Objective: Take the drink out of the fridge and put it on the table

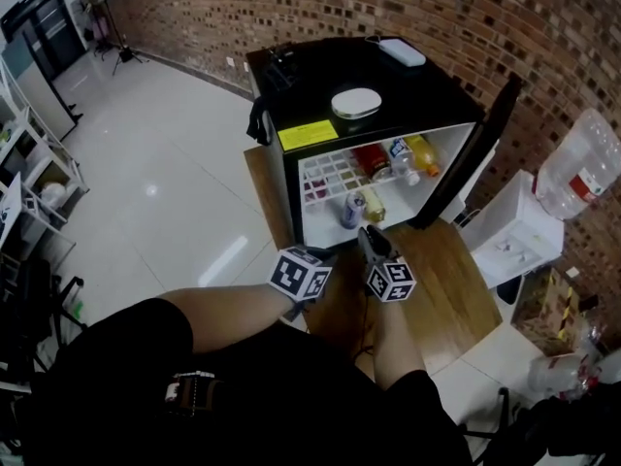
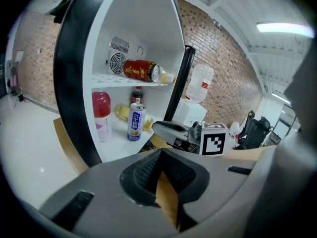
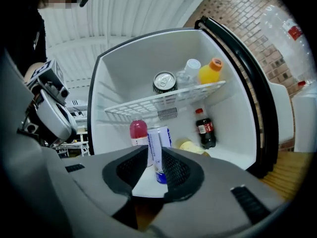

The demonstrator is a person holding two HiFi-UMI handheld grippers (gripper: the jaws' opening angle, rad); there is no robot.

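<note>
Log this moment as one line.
fridge open | right gripper open, aimed at can, not gripping | left gripper shut, empty | can inside fridge

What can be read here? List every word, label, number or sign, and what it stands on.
"六个核桃", probably, in small print: on the blue-and-white can standing in the fridge.
Red can lying above it: yellow characters, too blurred to read.
Yellow sticker on the fridge top: print too small.
Cola bottle label: too small.
Water jug red label: unreadable.
</note>
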